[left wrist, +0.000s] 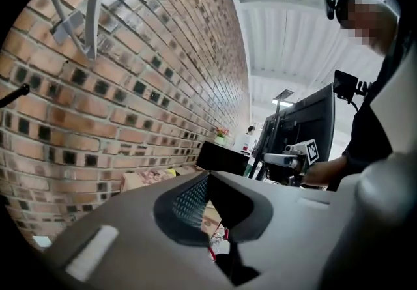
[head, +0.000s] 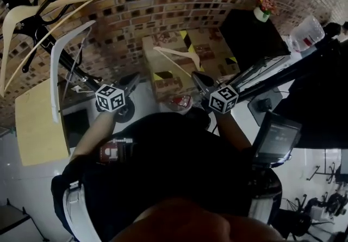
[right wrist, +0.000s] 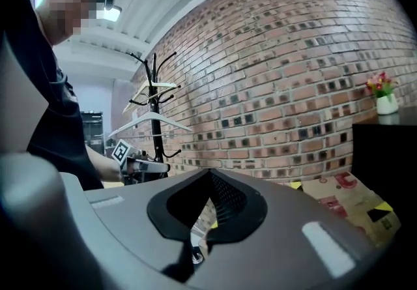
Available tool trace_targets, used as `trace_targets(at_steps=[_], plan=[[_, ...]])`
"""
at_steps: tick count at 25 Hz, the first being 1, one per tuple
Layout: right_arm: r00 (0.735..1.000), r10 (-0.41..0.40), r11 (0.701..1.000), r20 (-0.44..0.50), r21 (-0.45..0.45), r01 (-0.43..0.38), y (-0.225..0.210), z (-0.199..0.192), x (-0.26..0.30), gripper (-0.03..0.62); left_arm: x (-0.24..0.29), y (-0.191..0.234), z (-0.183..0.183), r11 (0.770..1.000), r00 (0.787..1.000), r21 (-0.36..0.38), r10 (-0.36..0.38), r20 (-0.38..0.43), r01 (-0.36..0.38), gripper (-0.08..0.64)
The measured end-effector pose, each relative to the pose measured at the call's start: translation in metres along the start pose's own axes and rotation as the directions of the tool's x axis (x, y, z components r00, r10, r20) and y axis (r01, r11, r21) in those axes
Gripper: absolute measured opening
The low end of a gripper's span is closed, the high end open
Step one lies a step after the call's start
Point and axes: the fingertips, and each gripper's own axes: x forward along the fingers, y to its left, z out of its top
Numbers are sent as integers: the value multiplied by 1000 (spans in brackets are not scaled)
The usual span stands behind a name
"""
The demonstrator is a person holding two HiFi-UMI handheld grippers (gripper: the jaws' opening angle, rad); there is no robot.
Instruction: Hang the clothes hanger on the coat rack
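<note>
Clothes hanger [head: 175, 51] lies on cardboard boxes [head: 163, 75], well apart from coat rack [right wrist: 154, 142]; my left gripper [head: 133, 79] and right gripper [head: 197, 79] both closed, empty; approaching closed, I'd likely shove it off instead of gripping.

No word or number can be read anywhere. The brown cardboard boxes [head: 155, 64] at the foot of the brick wall carry red printing and yellow-and-black striped tape — all too blurred to make out. The red label on the clear plastic bottle [head: 308, 33] is likewise illegible. The left white marker cube [head: 110, 98] and the right white marker cube [head: 223, 99] show only black square patterns — no letters.
</note>
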Motion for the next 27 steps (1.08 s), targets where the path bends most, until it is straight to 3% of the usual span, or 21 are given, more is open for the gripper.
trace_targets(at_steps=[5,27], plan=[[999,-49,999,-9,-18,49,-13,0,-6,12,1,0,-4,1000,1000,-5,-1,-18,1,2],[999,0,998,-34,-57,-2,-5,0,23,12,-11,15,7,1000,1000,5,9,6,-9,2]])
